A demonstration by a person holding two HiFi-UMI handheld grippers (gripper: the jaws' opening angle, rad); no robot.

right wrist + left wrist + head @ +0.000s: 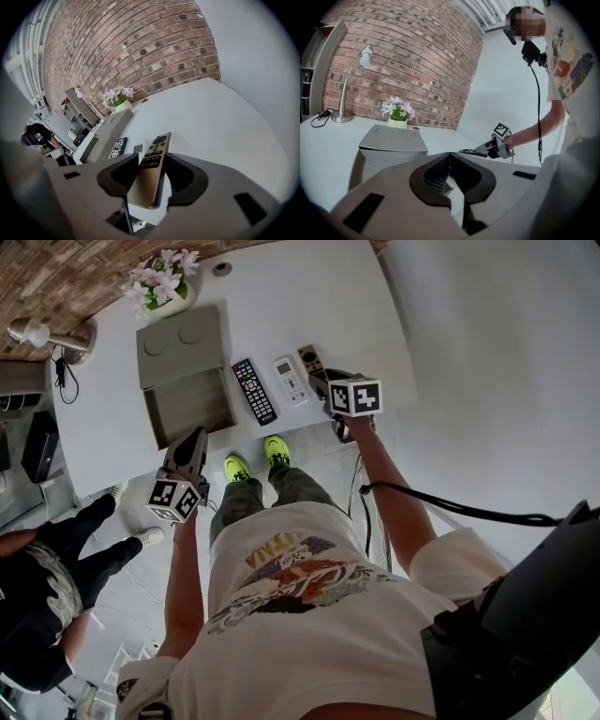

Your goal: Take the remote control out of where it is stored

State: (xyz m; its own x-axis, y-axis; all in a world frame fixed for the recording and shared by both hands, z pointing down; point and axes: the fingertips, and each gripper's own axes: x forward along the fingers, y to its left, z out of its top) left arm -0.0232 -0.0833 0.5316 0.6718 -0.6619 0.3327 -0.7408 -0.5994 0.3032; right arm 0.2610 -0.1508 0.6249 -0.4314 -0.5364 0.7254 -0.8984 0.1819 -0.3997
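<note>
A home-style room, likely a living space or study: a red brick wall point(408, 61) backs a white table point(309, 296) holding a desk lamp point(366, 55), potted flowers point(397, 111) and remote controls point(254, 390), with open shelving point(321, 61) alongside.

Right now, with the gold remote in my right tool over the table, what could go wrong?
The right tool grips the gold remote by its plain lower end, with the button end sticking out past the tips, so it could twist or slip out. The white remote lies close beside it on the table; lowering carelessly might knock it.
</note>
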